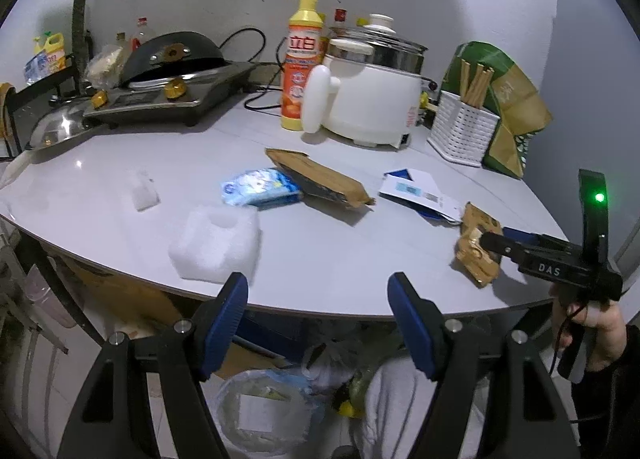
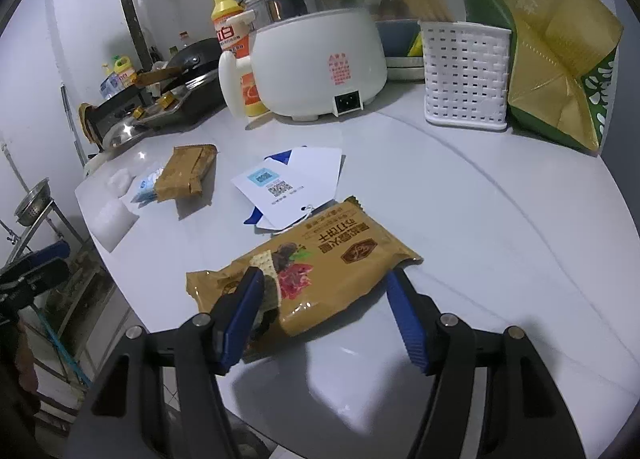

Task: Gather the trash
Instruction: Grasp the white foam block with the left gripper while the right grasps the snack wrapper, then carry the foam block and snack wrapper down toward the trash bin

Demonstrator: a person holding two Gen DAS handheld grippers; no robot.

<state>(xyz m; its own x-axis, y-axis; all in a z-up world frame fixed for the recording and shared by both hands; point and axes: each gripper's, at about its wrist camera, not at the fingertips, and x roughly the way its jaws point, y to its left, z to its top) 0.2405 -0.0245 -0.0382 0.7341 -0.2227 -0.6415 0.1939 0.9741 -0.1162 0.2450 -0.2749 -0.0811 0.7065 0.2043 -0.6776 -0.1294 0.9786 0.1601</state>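
Right claw straddling the biscuit wrapper, not yet pinching.

Lying at 9 o'clock on the grey counter (image 2: 460, 219): white foam block (image 2: 114, 221), then tissue pack (image 2: 146, 187) touching the flattened brown box (image 2: 184, 171); further right, white card (image 2: 296, 183), its near corner meeting the brown biscuit wrapper (image 2: 320, 271) at 6 o'clock near the counter edge. Hovering spread and empty at the counter's near edge: left gripper (image 1: 318, 323), over the trash bag (image 1: 264, 403) below. Standing spread around the wrapper's near half: right gripper (image 2: 324, 323), left pad overlapping the crumpled end, right pad just beside the far edge. Judging best practice: lowering until the pads are bracketing the wrapper, closing slowly on the puffed middle, avoiding the card. Risking, otherwise: slick foil sliding out, or skating toward 3 o'clock.
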